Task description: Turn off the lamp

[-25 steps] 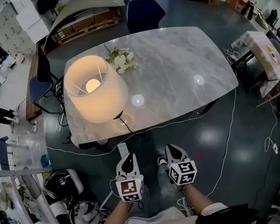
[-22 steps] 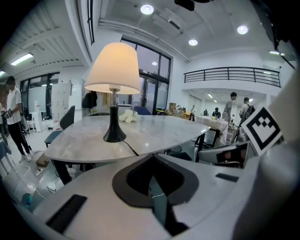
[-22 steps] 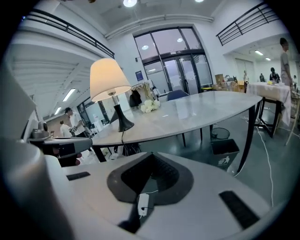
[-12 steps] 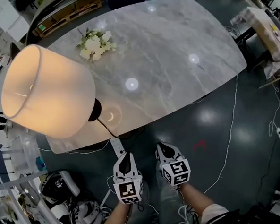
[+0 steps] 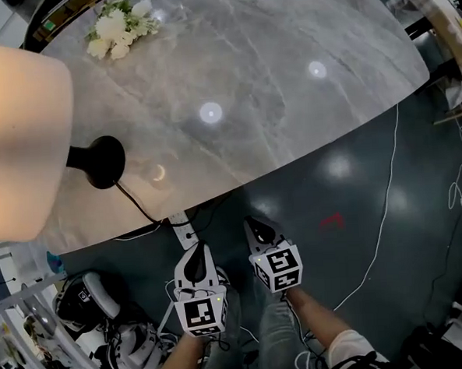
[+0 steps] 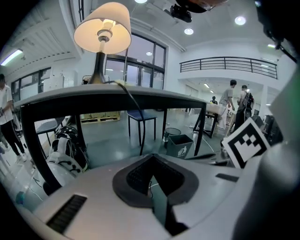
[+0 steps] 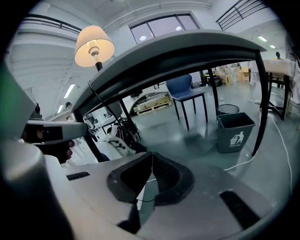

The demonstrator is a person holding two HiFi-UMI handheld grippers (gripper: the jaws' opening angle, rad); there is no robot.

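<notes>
Left claw (image 5: 195, 254) and right claw (image 5: 255, 227), both with jaws together on nothing, as each gripper view confirms (image 6: 152, 164) (image 7: 149, 165). They sit side by side at 6 o'clock in the head view, over the dark floor just off the near edge of the table (image 5: 288, 98). Compared with the two earlier head views, both claws have come lower. The lamp (image 5: 17, 138) has swelled and slid to 9 o'clock, and the tabletop now fills the upper frame, which suggests the person is crouching in toward the table. The gripper views look up from below the tabletop, with the lamp at 11 o'clock (image 6: 102, 28) (image 7: 94, 44). Its shade glows, so the task is not yet done. The drop probably aims at a switch low down, along the cord (image 5: 138, 205) or at the white power strip (image 5: 183, 231). No switch can be made out in any view. The shade is cut off by the left frame edge. The power strip is partly covered by the left claw, and the cord's lower run is lost beneath the table edge. Flowers (image 5: 120, 24) lie at 11 o'clock.
</notes>
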